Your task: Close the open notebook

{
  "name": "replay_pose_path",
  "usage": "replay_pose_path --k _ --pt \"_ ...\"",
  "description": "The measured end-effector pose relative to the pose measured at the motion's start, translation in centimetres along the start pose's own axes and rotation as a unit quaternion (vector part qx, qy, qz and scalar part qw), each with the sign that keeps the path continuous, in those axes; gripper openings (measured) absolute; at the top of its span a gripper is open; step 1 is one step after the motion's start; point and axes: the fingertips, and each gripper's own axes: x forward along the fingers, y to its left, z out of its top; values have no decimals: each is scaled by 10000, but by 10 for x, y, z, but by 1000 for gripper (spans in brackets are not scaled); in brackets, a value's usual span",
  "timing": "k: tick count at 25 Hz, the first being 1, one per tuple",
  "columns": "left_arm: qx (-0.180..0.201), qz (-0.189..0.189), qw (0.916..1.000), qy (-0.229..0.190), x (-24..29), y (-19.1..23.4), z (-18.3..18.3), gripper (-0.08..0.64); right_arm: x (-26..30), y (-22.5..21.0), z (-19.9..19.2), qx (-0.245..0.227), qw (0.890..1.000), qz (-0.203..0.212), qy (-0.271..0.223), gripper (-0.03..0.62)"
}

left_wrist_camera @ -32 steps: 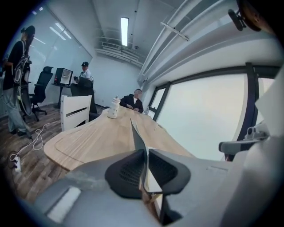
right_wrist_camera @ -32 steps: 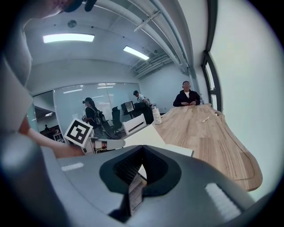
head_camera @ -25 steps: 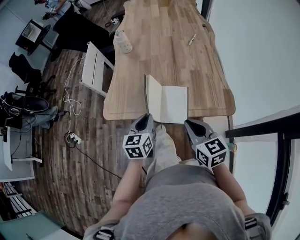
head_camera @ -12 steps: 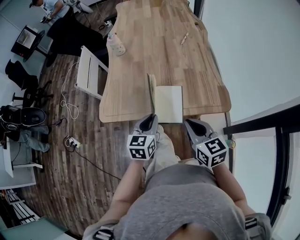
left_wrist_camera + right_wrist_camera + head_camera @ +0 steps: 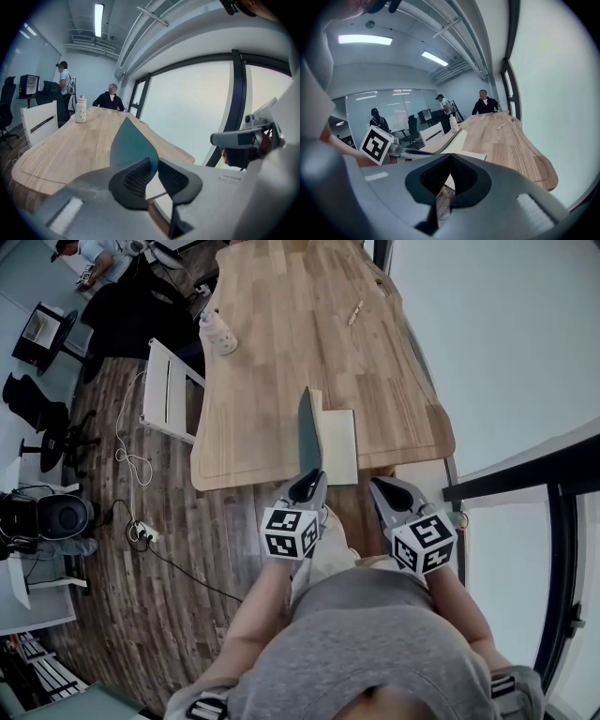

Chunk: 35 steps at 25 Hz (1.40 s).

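Observation:
The notebook lies at the wooden table's (image 5: 272, 362) near edge, its white pages (image 5: 339, 442) flat. Its dark teal cover (image 5: 308, 432) stands almost upright on edge. My left gripper (image 5: 312, 486) holds the cover's near corner; in the left gripper view the cover (image 5: 131, 145) runs down between the pads of the left gripper (image 5: 154, 161). Those jaws have just been opening a little, with the cover still pinched between them. My right gripper (image 5: 386, 491) hangs shut and empty just off the table's near edge, to the right of the notebook (image 5: 461, 140).
A patterned bottle (image 5: 217, 332) stands at the table's far left and a pen (image 5: 355, 312) lies far right. A white chair (image 5: 169, 390) stands left of the table. A window wall runs along the right. People are at the far end of the room.
The cover has swung up from leaning open on the left to nearly upright. My left gripper has moved right with it. The right gripper has barely shifted.

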Motion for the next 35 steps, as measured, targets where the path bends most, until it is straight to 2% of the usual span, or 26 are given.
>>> replay_pose_path --k 8,18,35 --pt "-38 -282 9993 243 18 -19 -13 61 -5 -6 -3 80 9999 -116 -2 2" --pt "-219 -454 9972 557 44 -36 -37 69 -7 -16 -11 164 9996 -203 65 2" --pt "-179 -476 9913 1218 79 -41 -80 81 -10 -33 -19 358 9986 -365 119 2"
